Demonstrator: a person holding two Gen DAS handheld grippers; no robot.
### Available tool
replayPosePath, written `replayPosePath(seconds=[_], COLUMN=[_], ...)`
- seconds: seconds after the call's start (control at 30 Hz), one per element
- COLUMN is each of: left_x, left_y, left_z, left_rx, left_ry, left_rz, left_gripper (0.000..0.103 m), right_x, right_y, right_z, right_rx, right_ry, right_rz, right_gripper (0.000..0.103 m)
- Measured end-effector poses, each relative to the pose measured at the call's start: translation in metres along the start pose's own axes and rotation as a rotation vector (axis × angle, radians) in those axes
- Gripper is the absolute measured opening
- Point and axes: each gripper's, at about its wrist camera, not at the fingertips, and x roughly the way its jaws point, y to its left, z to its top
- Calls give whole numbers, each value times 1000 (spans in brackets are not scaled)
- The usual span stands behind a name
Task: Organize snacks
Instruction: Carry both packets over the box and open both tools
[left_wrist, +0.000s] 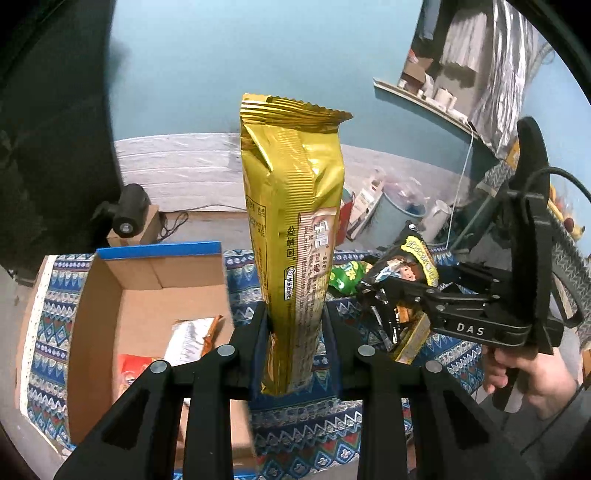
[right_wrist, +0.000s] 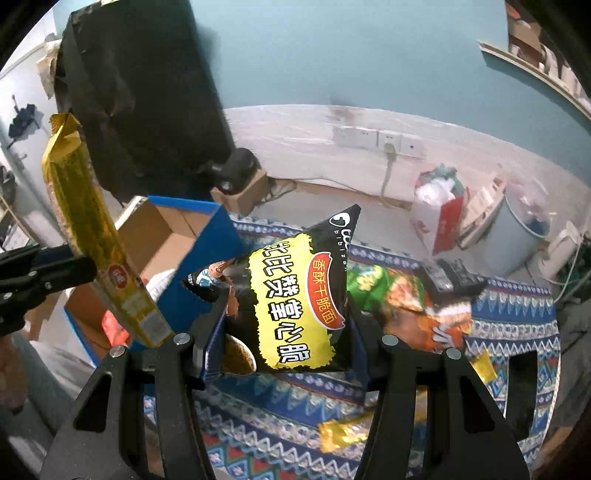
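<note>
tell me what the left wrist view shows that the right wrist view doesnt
Only the left wrist view: the hand gripping the right tongs' handle, and the white packet lying inside the box.

Only the right wrist view: wall sockets and the gold wrapper on the patterned cloth.

Both: the gold packet clamped in the left tongs, the black noodle bag in the right tongs, and the cardboard box.

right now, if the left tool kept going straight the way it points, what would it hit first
Probably the patterned cloth beside the cardboard box. The left tool, shut on the gold packet, aims just right of the box's wall. Depth is unclear, so that wall could come first.
</note>
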Motion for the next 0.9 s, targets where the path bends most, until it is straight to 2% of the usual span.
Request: replayPosePath(seconds=[0.47,0.9], left_x=[-19,-10], left_y=[64,124], left_z=[-9,-28], left_rx=[-100,-174], left_ry=[-14,50], left_rz=[76,192], left_gripper=[28,28], right_x=[36,80], right_y=[73,135], right_z=[23,27], right_rx=[-93,-176], right_ry=[19,74], right_rz=[72,131], right_gripper=[55,55])
